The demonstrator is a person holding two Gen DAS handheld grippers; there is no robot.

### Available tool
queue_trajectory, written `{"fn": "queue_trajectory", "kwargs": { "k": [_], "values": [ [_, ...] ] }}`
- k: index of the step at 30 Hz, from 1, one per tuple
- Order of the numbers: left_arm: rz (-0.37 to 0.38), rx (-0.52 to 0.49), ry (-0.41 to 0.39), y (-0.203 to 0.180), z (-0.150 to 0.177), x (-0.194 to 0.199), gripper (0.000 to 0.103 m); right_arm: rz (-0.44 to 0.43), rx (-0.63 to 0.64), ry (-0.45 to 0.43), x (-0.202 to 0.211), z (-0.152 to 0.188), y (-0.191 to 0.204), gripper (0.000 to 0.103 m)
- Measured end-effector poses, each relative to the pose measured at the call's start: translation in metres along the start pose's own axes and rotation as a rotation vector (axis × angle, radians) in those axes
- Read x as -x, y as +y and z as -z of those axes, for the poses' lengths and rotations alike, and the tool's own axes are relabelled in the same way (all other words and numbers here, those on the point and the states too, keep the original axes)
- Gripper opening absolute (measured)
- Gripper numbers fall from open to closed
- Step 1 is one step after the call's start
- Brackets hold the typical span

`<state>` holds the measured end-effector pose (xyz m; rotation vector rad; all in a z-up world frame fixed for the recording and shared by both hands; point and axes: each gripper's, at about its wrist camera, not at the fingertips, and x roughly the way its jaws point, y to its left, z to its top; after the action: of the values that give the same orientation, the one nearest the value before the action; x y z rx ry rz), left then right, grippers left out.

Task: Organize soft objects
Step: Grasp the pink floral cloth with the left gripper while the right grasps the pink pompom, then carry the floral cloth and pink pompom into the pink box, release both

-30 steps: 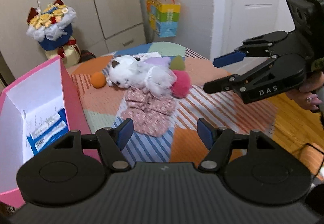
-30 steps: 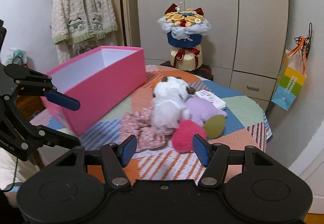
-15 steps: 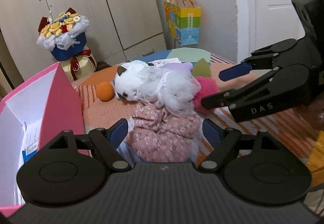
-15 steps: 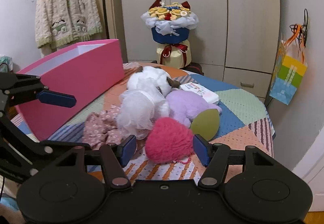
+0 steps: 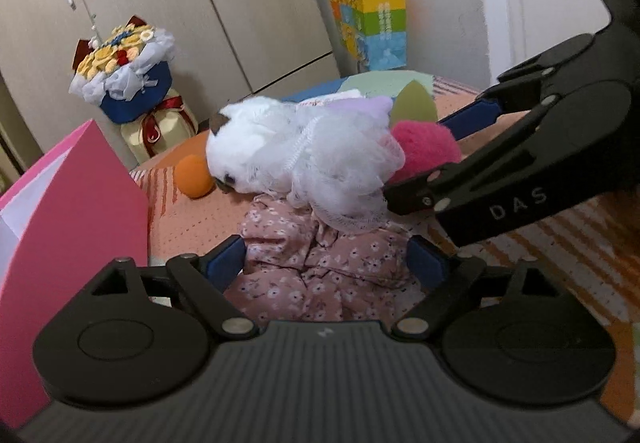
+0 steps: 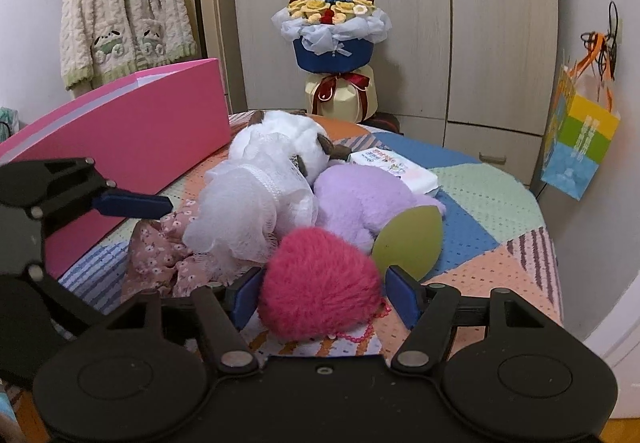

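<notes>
A pile of soft things lies on the patchwork table: a white plush cat in white netting [image 5: 296, 159] [image 6: 264, 183], a pink floral cloth [image 5: 320, 263] [image 6: 160, 255], a fuzzy pink heart [image 6: 320, 295] [image 5: 424, 151], and a purple plush [image 6: 360, 199] with a green leaf [image 6: 408, 239]. My left gripper [image 5: 326, 263] is open, its fingers either side of the floral cloth. My right gripper [image 6: 322, 297] is open around the pink heart, fingers close to its sides. An orange ball [image 5: 194, 177] lies behind.
An open pink box [image 5: 76, 203] [image 6: 132, 147] stands at the table's left side. A tissue pack [image 6: 396, 171] lies behind the purple plush. A flower bouquet [image 6: 336, 55], wardrobe doors, a hanging cardigan [image 6: 124, 15] and a colourful gift bag [image 6: 580, 147] stand beyond the table.
Both grippers moved forward and down into the pile. The left now straddles the floral cloth; the right now straddles the pink heart. Both stayed open.
</notes>
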<state>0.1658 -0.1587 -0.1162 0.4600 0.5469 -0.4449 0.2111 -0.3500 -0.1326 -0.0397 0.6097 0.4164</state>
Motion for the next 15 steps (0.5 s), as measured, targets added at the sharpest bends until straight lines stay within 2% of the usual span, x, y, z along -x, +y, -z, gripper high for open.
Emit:
{"fn": "queue_trajectory", "kwargs": {
  "k": [5,7,8,9,10,12,15],
  "values": [
    [0.032,0.09,0.002,0.009,0.002,-0.006,0.092,-0.011,-0.017,0.009,-0.001,0.002,-0.002,0.071],
    [0.056,0.127,0.013,0.015,0.004,-0.007,0.089,-0.012,-0.018,0.017,0.0,0.003,-0.001,0.067],
    [0.071,0.15,0.019,0.017,0.006,-0.007,0.082,-0.011,-0.015,0.021,0.0,0.004,0.0,0.06],
    [0.087,0.181,0.03,0.02,0.006,-0.007,0.072,-0.007,-0.011,0.021,0.002,0.005,0.001,0.059],
    [0.109,0.218,0.043,0.024,0.006,-0.006,0.068,-0.002,-0.002,0.018,0.004,0.006,0.003,0.058],
    [0.107,0.225,0.052,0.023,0.006,-0.003,0.049,0.006,-0.004,0.004,0.009,0.007,0.005,0.055],
    [0.106,0.234,0.063,0.023,0.006,0.001,0.031,0.006,-0.017,-0.006,0.016,0.009,0.008,0.055]
  ]
}}
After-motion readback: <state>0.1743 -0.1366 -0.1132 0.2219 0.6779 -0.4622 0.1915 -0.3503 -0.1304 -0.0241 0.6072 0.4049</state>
